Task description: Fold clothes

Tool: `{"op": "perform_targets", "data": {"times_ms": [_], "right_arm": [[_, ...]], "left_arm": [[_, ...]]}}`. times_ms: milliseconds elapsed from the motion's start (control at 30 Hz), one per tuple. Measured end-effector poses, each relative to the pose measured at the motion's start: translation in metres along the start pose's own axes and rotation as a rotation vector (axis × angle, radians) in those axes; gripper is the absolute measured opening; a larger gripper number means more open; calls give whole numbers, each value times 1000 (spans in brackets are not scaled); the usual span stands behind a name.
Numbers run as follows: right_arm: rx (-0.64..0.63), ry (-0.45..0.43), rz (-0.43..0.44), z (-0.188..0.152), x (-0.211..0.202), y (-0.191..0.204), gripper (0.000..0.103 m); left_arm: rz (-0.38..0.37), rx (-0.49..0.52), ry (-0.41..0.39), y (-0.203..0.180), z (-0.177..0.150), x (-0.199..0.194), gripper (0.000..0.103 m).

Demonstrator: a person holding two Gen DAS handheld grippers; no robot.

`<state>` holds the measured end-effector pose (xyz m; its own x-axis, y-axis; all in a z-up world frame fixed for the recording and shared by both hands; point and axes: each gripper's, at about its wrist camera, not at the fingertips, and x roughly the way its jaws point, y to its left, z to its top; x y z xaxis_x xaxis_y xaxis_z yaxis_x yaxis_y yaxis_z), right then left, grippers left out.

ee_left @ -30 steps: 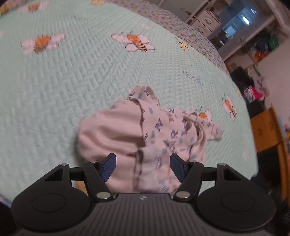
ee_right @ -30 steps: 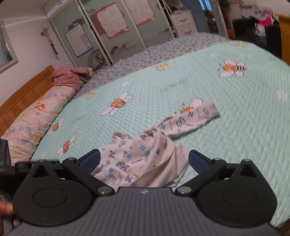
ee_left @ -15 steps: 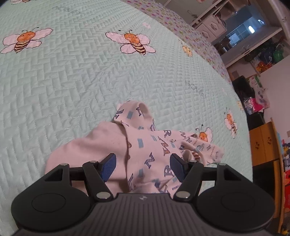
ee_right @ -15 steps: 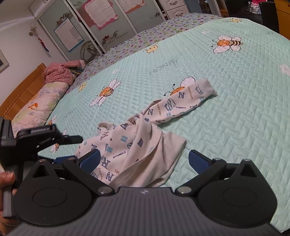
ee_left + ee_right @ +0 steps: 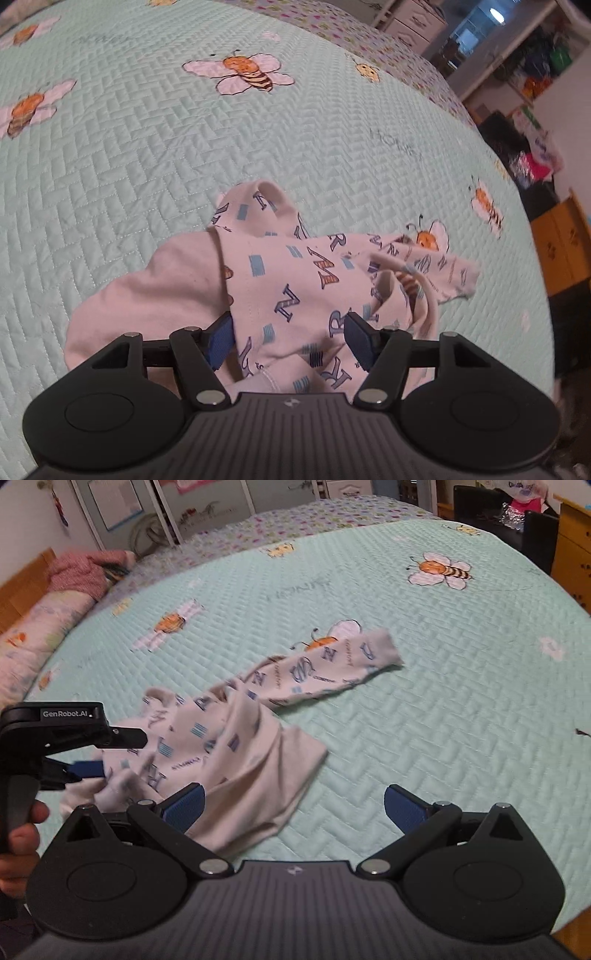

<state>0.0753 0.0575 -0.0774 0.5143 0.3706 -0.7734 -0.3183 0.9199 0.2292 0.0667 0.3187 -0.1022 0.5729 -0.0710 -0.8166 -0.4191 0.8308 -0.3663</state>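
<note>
Garment point(image 5: 236, 746) lies crumpled on the quilt point(image 5: 443, 701), one sleeve point(image 5: 332, 668) stretched out away from the heap. Left gripper point(image 5: 288, 332) sits at the near edge of the garment, jaws closing with cloth between them. Right gripper point(image 5: 293, 806) hovers just right of it, straddling the hem and bare quilt. Pillow point(image 5: 37, 635) lies at the bed's far left edge.

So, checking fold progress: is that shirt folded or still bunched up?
Bunched up: the shirt lies crumpled on the bedspread, one sleeve stretched out.

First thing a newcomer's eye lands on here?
The crumpled letter-print garment in the middle of the mint bee quilt, one sleeve stretched toward a bee. The left gripper is closing with cloth between its jaws; the right gripper is open at the garment's edge.
</note>
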Motion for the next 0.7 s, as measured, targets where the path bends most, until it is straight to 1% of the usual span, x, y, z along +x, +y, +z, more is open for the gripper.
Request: {"op": "perform_targets", "data": {"times_ms": [67,167,233,300,400,500,600,700], "right_arm": [[-4,-1,-19,0,-2,-2,103],[-23,-16,-55,1,-8,-2,103],[-43,-33,-80,1,-12,-2,103],[-58,-44,-102,7,-13,3,103],[-71,-51,-117,9,-16,4,103],[-79,-49,-131,10,-15,3,103],[-83,-46,-147,10,-13,5,103],[-83,-45,-158,11,-12,4,103]], "left_arm": [[-1,11,12,-3,-1,2,48],[13,19,16,-5,-3,3,47],[26,25,14,-6,-5,3,41],[43,31,11,-7,-6,3,28],[63,39,8,-6,-7,3,20],[66,44,-4,-5,-8,-1,12],[67,47,-24,-4,-10,-9,6],[64,45,-44,-2,-11,-17,4]]}}
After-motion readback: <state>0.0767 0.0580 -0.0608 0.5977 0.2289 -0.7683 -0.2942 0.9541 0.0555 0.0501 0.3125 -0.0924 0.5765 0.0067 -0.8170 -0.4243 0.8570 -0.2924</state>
